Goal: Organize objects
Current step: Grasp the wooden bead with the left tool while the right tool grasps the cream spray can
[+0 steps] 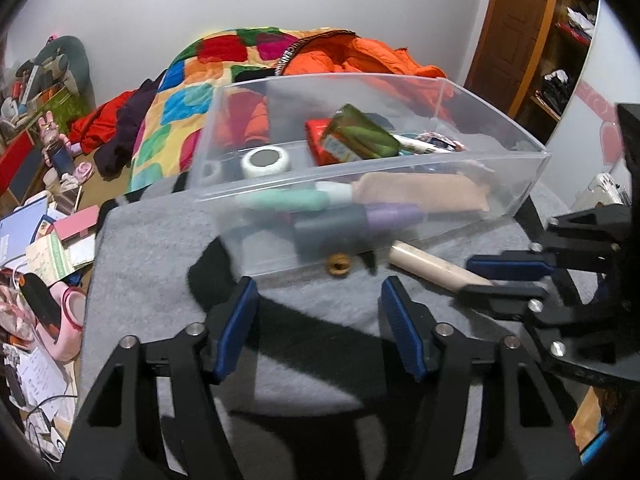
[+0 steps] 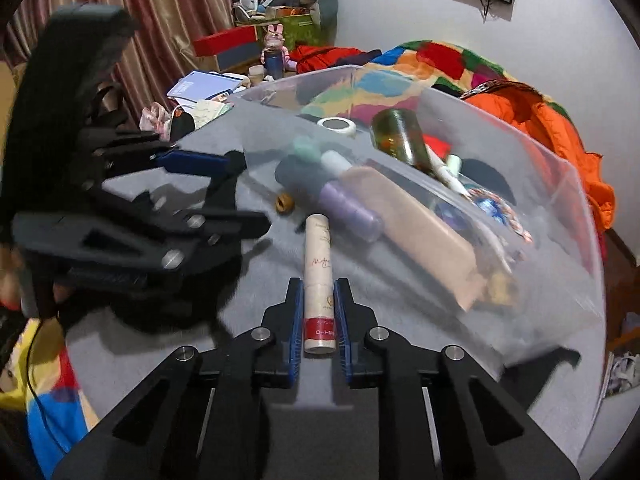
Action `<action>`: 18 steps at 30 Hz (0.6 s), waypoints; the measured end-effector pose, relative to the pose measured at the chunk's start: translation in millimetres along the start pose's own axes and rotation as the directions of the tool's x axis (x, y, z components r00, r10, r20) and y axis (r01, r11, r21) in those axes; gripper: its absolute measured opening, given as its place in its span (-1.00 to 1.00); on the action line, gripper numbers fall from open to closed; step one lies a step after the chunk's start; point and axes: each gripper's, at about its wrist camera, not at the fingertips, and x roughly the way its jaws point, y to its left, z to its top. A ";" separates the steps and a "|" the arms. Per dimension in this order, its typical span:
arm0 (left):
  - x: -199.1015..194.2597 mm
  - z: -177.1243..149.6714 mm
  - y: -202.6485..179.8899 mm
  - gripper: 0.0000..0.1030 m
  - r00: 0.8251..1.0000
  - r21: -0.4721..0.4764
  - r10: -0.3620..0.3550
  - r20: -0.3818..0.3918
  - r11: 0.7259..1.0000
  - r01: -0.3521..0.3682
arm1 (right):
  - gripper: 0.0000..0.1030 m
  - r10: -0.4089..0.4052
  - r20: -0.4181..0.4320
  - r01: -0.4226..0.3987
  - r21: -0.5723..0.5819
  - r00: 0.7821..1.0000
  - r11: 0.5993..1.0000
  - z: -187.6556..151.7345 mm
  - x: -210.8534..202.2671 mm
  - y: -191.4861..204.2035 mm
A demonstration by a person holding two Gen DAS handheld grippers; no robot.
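Cream tube (image 2: pixel 318 280), red band near its base, lies flat on the grey tabletop (image 2: pixel 140 360) just outside the near wall of the clear bin (image 2: pixel 540 216). Right claw (image 2: pixel 318 312) is clenched on the tube's lower end, blue pads pressed to both sides; tube not yet lifted, as far as can be told. In the left wrist view the same tube (image 1: pixel 432 266) points toward the bin, w/ the right claw (image 1: pixel 500 276) gripping its outer end.

Left claw (image 1: pixel 318 312) is released: jaws stand apart, nothing btwn them, hovering over bare tabletop in front of the bin.

Small brown ring-like object (image 1: pixel 339 265) sits on the tabletop touching or just beside the bin wall; what it is cannot be told.

Already inside the bin: green bottle (image 1: pixel 360 134), red packet (image 1: pixel 318 136), tape roll (image 1: pixel 265 160), purple bottle (image 2: pixel 352 208), beige pouch (image 2: pixel 420 232), mint-capped tube (image 1: pixel 288 198), plus smaller bits too blurred to name.

Progress, judged: mostly done. Left to do: tube into bin, then prob. the brown object.

Beyond: bed w/ patchwork quilt (image 1: pixel 188 100) and orange jacket (image 1: pixel 360 56).
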 end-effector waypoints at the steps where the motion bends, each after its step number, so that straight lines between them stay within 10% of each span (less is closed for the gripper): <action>1: 2.5 1.1 -3.5 0.12 1.000 0.001 -0.002 -0.006 1.000 0.002 | -0.73 -0.009 -0.001 0.009 0.001 1.000 1.000 -4.1 -3.2 -1.2; 18: 25.0 10.4 -12.7 -0.76 0.999 -0.120 0.026 -0.047 0.992 -0.032 | -0.72 -0.044 -0.013 0.044 0.022 0.999 0.999 -25.9 -13.9 -15.3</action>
